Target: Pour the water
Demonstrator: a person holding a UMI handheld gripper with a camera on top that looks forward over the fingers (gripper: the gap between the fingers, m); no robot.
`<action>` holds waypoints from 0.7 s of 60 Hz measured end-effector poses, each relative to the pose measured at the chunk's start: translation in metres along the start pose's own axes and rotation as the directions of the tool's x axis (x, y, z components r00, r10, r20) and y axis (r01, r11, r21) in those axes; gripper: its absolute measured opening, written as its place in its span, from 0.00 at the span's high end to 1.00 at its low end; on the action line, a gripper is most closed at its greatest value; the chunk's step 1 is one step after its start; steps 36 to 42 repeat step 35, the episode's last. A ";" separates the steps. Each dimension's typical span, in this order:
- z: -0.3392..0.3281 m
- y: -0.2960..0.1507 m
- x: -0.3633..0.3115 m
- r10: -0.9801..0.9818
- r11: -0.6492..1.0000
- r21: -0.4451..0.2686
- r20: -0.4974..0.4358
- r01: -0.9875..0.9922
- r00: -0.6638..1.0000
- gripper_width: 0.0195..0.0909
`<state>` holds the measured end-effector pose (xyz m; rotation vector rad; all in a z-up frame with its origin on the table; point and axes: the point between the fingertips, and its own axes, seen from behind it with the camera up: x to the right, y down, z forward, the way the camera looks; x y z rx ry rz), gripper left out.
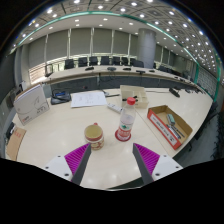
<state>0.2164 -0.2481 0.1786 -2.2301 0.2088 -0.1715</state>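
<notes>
The gripper (112, 160) is hovering wide open and empty above the pale surface (60, 135). Just ahead of its fingers are standing a short tan-lidded jar (94, 136) and, slightly farther, a clear plastic red-capped bottle (126, 120). Beyond them a red-edged tray (170, 127) is lying.
</notes>
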 end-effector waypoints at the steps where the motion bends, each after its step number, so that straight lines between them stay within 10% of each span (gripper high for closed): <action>1: -0.010 0.002 -0.004 -0.009 1.000 -0.004 -0.002 0.009 1.000 0.07; 42: -0.180 0.041 -0.105 -0.123 0.992 0.005 0.037 0.123 0.992 0.07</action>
